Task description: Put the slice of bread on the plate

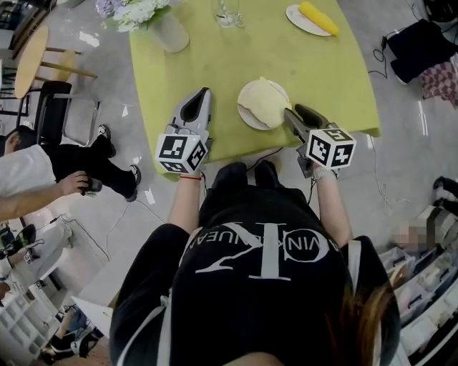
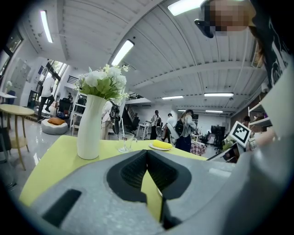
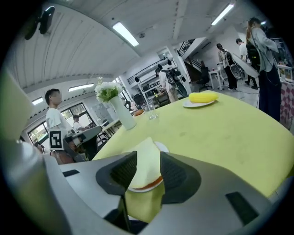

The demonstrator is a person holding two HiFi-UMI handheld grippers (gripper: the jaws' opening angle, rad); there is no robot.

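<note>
- Both grippers sit at the near edge of the yellow desk [image 1: 322, 71], each held in one hand with its marker cube toward the person.
- Left gripper [image 1: 204, 93]: the tongs are closed. In the left gripper view [image 2: 147, 153] the pads meet at the tips with nothing between them, and only a sliver of desk [image 2: 55, 160] shows under them. It is parked left of the plate, apart from it.
- Right gripper [image 1: 288, 113]: the tongs are partly open. In the right gripper view [image 3: 148, 156] the pads stand apart with the slice showing in the gap. I can't tell if the pads touch it.
- Slice of bread [image 1: 266, 100]: it is lying on the white plate [image 1: 247, 118], covering most of it. The right tongs' tips are at its right edge.
- In the right gripper view, the slice of bread [image 3: 149, 170] rises to a pointed corner between the pads. The plate [image 3: 161, 146] rim shows just beside and below it.
- Mid desk [image 3: 220, 128] is bare yellow surface.
- At the far left is a white vase [image 1: 168, 32] with white flowers, also in both gripper views [image 2: 89, 128] [image 3: 123, 114].
- A clear glass [image 1: 229, 14] stands right of the vase [image 2: 125, 141] [image 3: 151, 111].
- At the far right a second plate [image 1: 295, 16] carries a yellow item [image 1: 318, 18] [image 2: 161, 144] [image 3: 202, 97]. It is well apart from the bread.
- Beyond the desk several people are standing in the room.
</note>
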